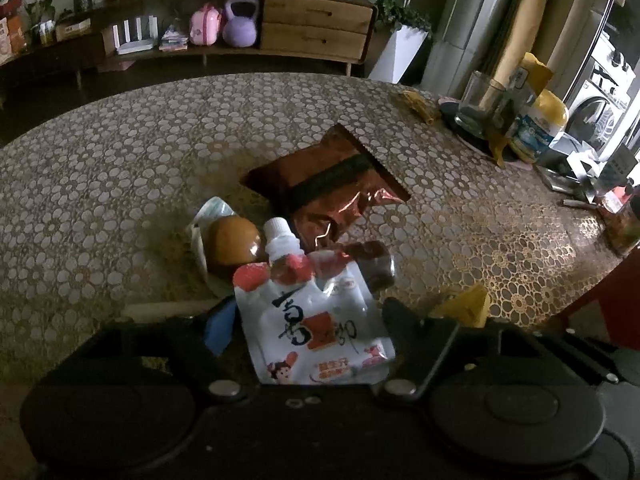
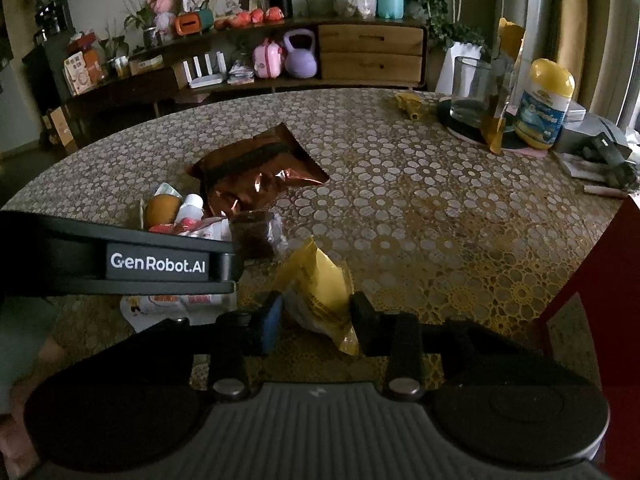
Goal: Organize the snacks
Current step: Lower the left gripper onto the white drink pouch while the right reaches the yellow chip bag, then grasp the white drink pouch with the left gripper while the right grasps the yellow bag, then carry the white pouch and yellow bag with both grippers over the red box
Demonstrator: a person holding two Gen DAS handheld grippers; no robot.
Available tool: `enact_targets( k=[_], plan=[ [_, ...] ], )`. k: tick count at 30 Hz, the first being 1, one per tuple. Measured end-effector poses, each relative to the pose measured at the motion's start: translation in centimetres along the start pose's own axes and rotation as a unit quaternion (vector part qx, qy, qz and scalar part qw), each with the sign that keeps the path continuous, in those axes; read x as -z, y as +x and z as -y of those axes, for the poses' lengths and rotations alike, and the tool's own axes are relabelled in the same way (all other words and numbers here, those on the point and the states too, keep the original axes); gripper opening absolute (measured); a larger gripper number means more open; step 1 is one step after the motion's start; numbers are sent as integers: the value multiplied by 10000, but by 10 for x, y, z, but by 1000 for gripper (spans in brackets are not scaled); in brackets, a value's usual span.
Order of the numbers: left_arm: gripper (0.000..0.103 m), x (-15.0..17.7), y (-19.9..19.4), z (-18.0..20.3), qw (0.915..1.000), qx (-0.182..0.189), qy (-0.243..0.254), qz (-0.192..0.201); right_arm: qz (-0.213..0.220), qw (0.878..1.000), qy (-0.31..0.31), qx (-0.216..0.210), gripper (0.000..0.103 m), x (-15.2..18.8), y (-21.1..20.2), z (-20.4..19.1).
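A white spouted pouch (image 1: 316, 320) with red print lies on the patterned tablecloth (image 1: 120, 160). My left gripper (image 1: 308, 320) is around its lower half, both pads against its edges. Behind it sit a bun in clear wrap (image 1: 232, 244), a dark brown cake packet (image 1: 372, 264) and a reddish-brown foil bag (image 1: 324, 184). In the right wrist view my right gripper (image 2: 316, 320) is shut on a small yellow packet (image 2: 320, 288), which stands tilted between the pads. The left gripper's body (image 2: 160, 264) crosses that view at the left and hides most of the pouch (image 2: 176, 304).
At the table's far right stand a glass (image 2: 472, 92) on a dark mat, a yellow-lidded jar (image 2: 544, 108), a crumpled yellow wrapper (image 2: 410, 106) and some papers. The red table edge (image 2: 624, 260) runs down the right. A sideboard (image 2: 368, 52) lines the back wall.
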State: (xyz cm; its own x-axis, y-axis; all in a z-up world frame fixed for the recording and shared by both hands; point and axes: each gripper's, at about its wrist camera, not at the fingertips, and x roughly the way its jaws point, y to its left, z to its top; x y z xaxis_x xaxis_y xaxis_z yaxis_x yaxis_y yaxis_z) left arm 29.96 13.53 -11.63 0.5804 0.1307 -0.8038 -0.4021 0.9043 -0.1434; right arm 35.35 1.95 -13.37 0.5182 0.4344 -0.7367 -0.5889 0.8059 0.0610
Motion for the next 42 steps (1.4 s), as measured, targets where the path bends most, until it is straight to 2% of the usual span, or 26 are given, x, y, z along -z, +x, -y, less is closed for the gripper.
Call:
enact_targets(
  k=[8,18,20,24,25,29,35,42],
  plan=[
    [66,5,-9,-8,9998,193,-52,-37,32,9998,171,37,34,6,-17,1],
    [65,36,-36,-17,9983,554,71,-141,23,9996,294,-12,31,30,-62,0],
    [65,43,-45,-14,9979,620,139,-116,37,9994,341,-3,25,36,-73,0],
    [65,57,-65,-8,9965,789,260,-59,44,9990,448,-28,18,49,-94,2],
    [65,61,-70,-5,9962,825,286,-67,42,9991,422,-8,9,52,-98,2],
    [65,79,-86,-2,9946,990,293,-109,99,9986,522,31,9,63,-114,7],
    [65,97,-109,-6,9939,1036,383,-68,284,9960,851,-13,9,73,-139,26],
    [65,109,-114,-10,9941,946,521,29,132,9916,1267,-218,12,81,-133,33]
  ],
)
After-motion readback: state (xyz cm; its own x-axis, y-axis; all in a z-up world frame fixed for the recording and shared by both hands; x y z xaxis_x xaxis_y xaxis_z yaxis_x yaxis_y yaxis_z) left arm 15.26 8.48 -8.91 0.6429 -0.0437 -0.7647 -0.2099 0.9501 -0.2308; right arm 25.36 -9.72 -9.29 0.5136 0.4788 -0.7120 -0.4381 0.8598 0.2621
